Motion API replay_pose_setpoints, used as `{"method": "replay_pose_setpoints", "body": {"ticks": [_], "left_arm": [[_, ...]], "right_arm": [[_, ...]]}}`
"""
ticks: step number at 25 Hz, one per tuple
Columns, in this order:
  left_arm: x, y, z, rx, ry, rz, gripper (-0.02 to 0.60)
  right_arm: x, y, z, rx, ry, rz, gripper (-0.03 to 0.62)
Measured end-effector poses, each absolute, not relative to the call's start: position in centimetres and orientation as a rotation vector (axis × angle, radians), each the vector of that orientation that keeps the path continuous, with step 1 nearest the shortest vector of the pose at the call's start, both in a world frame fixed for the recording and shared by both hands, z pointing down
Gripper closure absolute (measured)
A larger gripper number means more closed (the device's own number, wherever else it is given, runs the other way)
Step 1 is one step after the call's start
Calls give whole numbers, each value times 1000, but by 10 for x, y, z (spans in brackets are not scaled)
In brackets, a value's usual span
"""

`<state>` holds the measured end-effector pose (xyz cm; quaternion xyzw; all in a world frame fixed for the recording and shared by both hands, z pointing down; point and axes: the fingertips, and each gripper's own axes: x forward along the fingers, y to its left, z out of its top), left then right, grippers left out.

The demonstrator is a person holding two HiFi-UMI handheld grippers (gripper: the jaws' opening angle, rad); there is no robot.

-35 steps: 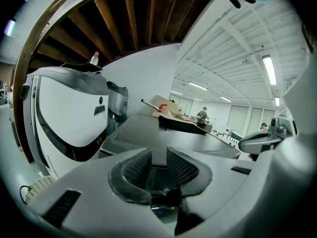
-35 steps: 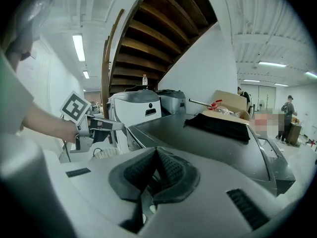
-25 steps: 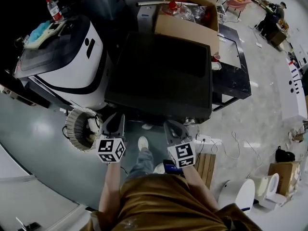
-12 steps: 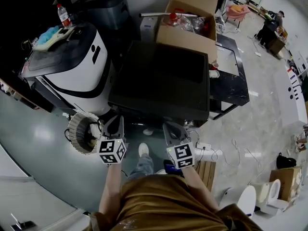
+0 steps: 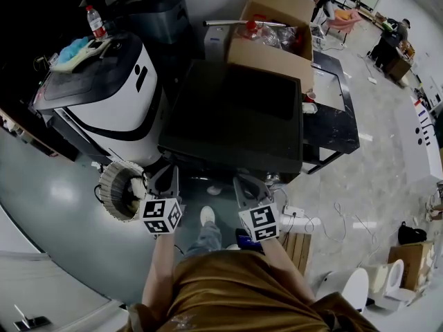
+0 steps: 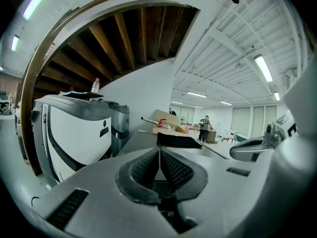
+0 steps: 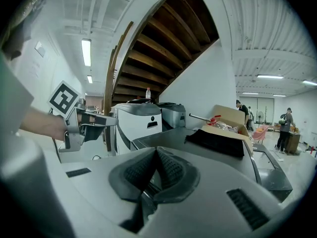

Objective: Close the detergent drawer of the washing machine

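A dark-topped washing machine [image 5: 235, 109] stands straight ahead of me, and its top also shows in the left gripper view [image 6: 143, 139] and the right gripper view [image 7: 168, 137]. Its front face and detergent drawer are hidden in every view. My left gripper [image 5: 164, 173] hovers by the machine's front left corner, jaws shut and empty [image 6: 159, 150]. Near the front right, my right gripper [image 5: 246, 183] is level with it, also shut on nothing [image 7: 156, 149]. Each gripper shows at the edge of the other's view, the left one [image 7: 84, 120] and the right one [image 6: 252, 148].
A white and black appliance [image 5: 104, 95] stands left of the machine, with a bottle [image 5: 95, 23] and cloths on top. A coiled hose [image 5: 118, 189] lies on the floor by the left gripper. Behind are a cardboard box [image 5: 273, 30] and a black table [image 5: 332, 109]. Cables [image 5: 297, 213] trail at right.
The head view has shifted a little, so the machines sit slightly lower and more to the right in the frame. Both grippers hold nearly the same place, still shut.
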<state>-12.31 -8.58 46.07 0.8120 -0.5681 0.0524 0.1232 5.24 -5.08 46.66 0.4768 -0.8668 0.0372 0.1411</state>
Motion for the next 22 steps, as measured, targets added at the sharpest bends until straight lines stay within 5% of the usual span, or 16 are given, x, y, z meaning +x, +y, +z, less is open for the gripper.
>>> {"method": "replay_pose_setpoints", "body": {"ticks": [22], "left_arm": [[-137,-89,472,2333,-1662,169,548]], "right_arm": [[42,-58,471,1347,-2500,118,582]]}}
